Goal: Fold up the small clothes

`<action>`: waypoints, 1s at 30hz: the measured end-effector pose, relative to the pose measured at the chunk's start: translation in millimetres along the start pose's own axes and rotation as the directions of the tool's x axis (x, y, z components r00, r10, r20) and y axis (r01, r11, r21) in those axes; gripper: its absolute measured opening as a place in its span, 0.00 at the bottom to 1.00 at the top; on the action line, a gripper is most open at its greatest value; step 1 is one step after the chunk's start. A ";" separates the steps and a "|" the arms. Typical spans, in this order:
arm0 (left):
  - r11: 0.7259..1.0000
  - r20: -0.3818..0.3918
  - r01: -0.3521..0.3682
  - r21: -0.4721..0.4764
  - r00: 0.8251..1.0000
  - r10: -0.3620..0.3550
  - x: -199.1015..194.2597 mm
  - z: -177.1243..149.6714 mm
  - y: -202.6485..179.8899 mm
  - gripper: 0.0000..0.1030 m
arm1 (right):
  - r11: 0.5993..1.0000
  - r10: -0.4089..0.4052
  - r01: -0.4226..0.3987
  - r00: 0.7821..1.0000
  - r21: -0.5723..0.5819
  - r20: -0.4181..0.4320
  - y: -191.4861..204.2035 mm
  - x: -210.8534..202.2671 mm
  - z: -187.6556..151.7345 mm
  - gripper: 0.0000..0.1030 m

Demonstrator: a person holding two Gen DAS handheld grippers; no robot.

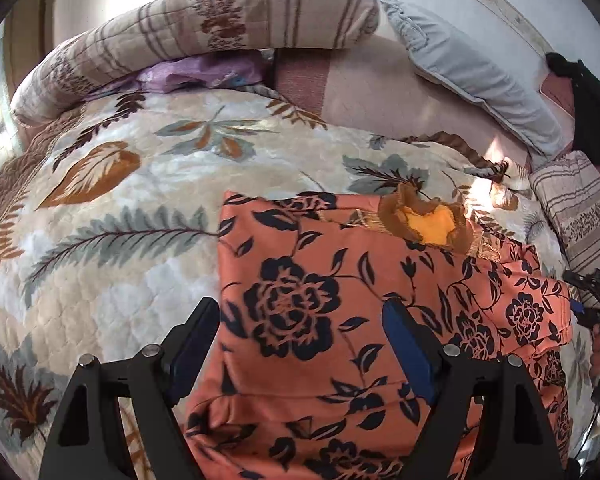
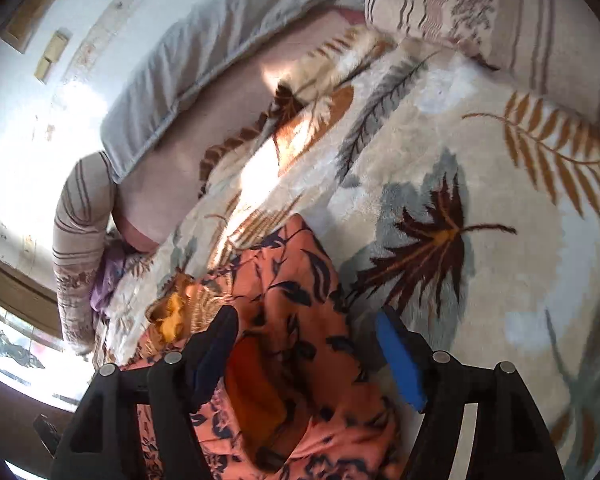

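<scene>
Orange floral-print garment (image 1: 340,320) with dark navy flowers lies spread on a bed covered by a cream quilted blanket (image 1: 112,208) printed with brown and grey leaves. Beyond it sit a striped beige bolster (image 1: 228,24), a pale blue pillow (image 1: 472,80) and a white wall (image 2: 40,128). No readable writing shows. Left hand-held gripper (image 1: 300,320) hangs over the garment with its jaws wide apart, nothing pinched. Right hand-held gripper (image 2: 306,332) straddles the garment's bunched edge, its jaws parted and not pressing.
</scene>
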State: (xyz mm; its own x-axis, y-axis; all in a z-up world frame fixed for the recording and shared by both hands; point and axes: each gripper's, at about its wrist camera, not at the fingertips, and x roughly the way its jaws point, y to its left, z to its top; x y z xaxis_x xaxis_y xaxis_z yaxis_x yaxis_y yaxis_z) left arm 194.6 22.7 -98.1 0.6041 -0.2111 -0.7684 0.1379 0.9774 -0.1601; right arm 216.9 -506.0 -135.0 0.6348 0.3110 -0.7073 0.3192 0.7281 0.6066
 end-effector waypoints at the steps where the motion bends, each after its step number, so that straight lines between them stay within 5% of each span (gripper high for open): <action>1: 0.999 -0.012 0.013 0.044 1.000 -0.013 7.2 6.6 -12.2 0.81 | 0.999 -0.027 0.025 0.998 -0.031 -0.061 -1.5 17.5 8.8 0.38; 5: 0.961 -0.109 0.129 0.243 0.988 -0.106 42.4 43.1 -60.5 0.81 | 0.988 -0.056 0.031 0.984 -0.149 -0.172 3.8 48.6 6.8 0.37; 9: 0.951 -0.250 0.250 0.179 0.947 -0.202 87.0 80.1 -76.2 0.81 | 0.992 -0.007 -0.009 0.991 -0.124 -0.130 -4.0 51.3 -7.3 0.39; 12: 0.953 -0.333 0.161 0.257 0.940 -0.069 119.2 82.9 -84.9 0.70 | 0.993 0.023 -0.036 0.993 -0.113 -0.117 -8.1 51.5 -10.3 0.39; 14: 0.936 -0.418 0.150 0.318 0.908 -0.003 136.7 73.5 -84.2 0.54 | 0.992 0.042 -0.055 0.992 -0.111 -0.120 -13.4 48.7 -11.3 0.39; 16: 0.922 -0.417 0.175 0.345 0.909 -0.016 134.4 69.9 -80.6 0.52 | 0.990 0.053 -0.068 0.991 -0.125 -0.125 -14.8 46.0 -11.7 0.39; 18: 0.912 -0.421 0.167 0.376 0.907 0.008 132.8 67.8 -80.5 0.36 | 0.988 0.060 -0.077 0.990 -0.133 -0.128 -16.1 45.9 -10.8 0.39; 19: 0.902 -0.409 0.143 0.408 0.911 0.040 132.2 67.2 -82.1 0.14 | 0.988 0.061 -0.079 0.990 -0.134 -0.130 -16.8 45.5 -10.4 0.39; 20: 0.897 -0.404 0.119 0.426 0.912 0.070 131.3 67.0 -83.4 0.09 | 0.988 0.059 -0.077 0.990 -0.137 -0.132 -16.6 45.3 -9.7 0.39; 24: 0.900 -0.334 0.037 0.435 0.934 0.123 112.2 62.3 -80.8 0.04 | 0.977 -0.023 -0.002 0.993 -0.215 -0.117 0.1 40.1 -9.3 0.18; 27: 0.934 -0.305 -0.038 0.355 0.940 0.154 100.1 51.3 -52.7 0.04 | 0.961 -0.116 0.095 0.991 -0.261 -0.065 7.8 35.0 -8.7 0.11; 30: 0.949 -0.311 -0.042 0.314 0.939 0.144 97.1 37.9 -36.6 0.04 | 0.952 -0.195 0.196 0.980 -0.234 0.029 1.1 22.0 -6.6 0.06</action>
State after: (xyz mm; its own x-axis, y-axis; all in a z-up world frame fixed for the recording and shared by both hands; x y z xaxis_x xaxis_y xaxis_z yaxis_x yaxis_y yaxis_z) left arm 277.9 -33.9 -143.4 0.3435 -0.0543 -0.9376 0.3517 0.9331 0.0748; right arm 226.6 -494.4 -152.3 0.5806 0.1456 -0.8011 0.2636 0.8973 0.3541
